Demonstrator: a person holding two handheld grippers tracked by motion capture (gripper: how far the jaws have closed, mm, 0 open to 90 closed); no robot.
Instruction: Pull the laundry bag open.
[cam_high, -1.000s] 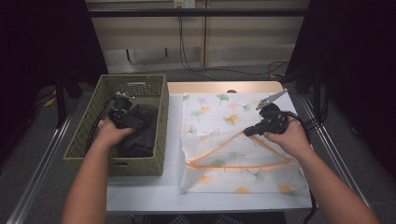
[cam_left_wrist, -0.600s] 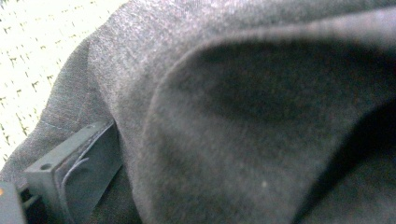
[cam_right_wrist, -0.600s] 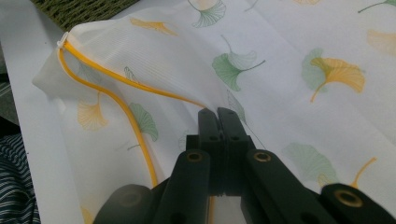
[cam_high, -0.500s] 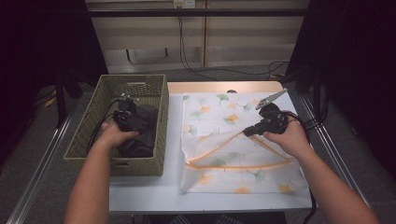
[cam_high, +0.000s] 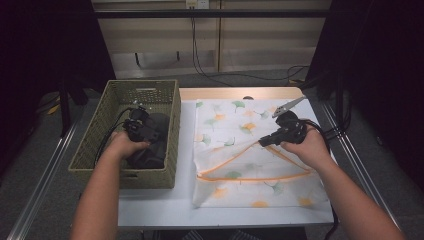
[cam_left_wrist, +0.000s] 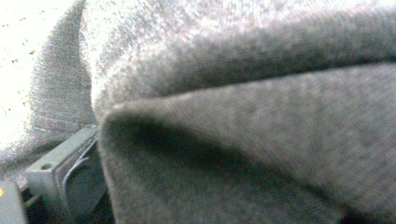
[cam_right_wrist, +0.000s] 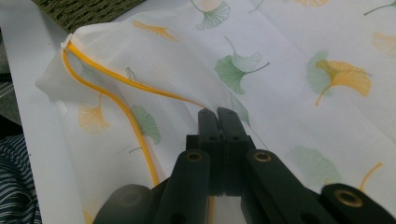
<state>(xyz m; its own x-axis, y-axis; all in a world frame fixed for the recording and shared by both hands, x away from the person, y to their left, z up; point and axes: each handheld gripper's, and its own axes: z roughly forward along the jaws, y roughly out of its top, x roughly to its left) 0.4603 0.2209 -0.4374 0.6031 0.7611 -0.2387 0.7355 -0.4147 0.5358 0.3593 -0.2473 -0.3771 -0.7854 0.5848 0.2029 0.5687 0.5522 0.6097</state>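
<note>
On the white table, the laundry bag was pinched by the right gripper; the left gripper's grip, buried in dark cloth in the basket, could not be told.

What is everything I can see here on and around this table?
wicker basket: one, olive green, left side of the table
dark garment: one, grey-black knit, inside the basket
mesh laundry bag: one, white with green and yellow ginkgo leaves and an orange zip edge, flat on the table beside the basket
table: one, white top
left tool: one, black, down in the basket at the garment
right tool: one, black, jaws closed on the bag's opened edge
forearms: two, entering from the bottom
</note>
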